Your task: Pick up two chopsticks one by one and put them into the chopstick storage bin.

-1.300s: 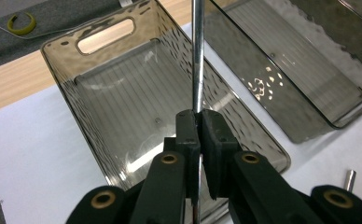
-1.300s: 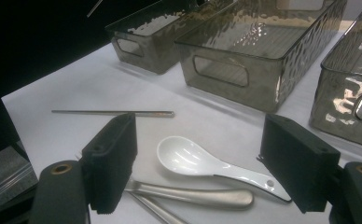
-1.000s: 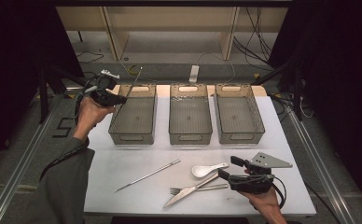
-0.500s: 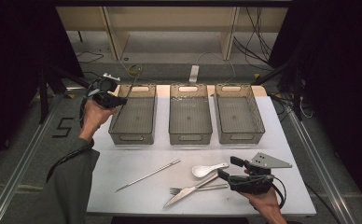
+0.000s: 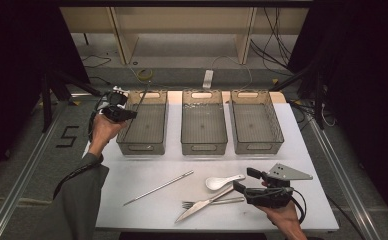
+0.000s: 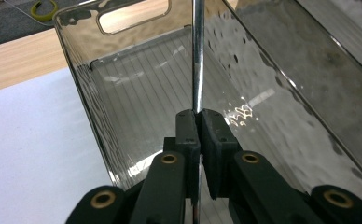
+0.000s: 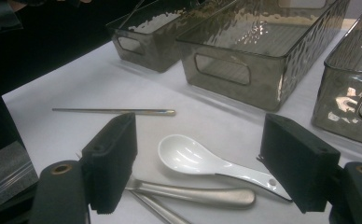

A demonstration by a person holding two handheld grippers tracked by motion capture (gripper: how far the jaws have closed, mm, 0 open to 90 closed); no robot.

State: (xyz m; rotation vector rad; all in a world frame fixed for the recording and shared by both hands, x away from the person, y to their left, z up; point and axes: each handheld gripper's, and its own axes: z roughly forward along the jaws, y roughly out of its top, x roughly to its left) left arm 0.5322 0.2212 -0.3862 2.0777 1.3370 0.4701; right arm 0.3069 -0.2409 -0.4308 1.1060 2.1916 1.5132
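My left gripper (image 5: 125,114) (image 6: 200,122) is shut on a thin metal chopstick (image 5: 141,99) (image 6: 197,56), which slants up over the left smoky-clear bin (image 5: 143,145) (image 6: 123,88). Near the table's front right, my right gripper (image 5: 243,181) (image 7: 202,163) stands open, nothing pressed between its pads. Its jaws flank the handle end of a white ceramic spoon (image 5: 221,182) (image 7: 191,156) that lies on the white table (image 5: 132,170). A second metal chopstick (image 5: 159,187) (image 7: 114,111) lies left of the spoon. A fork (image 5: 213,202) (image 7: 193,195) and a knife (image 5: 202,206) lie just in front of it.
A middle bin (image 5: 204,146) (image 7: 237,70) and a right bin (image 5: 257,145) (image 7: 351,107) stand in a row with the left one along the table's far half. Beyond the table are a yellow ring (image 5: 144,75) on the floor, cables and a wooden shelf.
My left hand has sunk, bringing the chopstick lower over the left bin. The right gripper and the cutlery on the table have stayed put.
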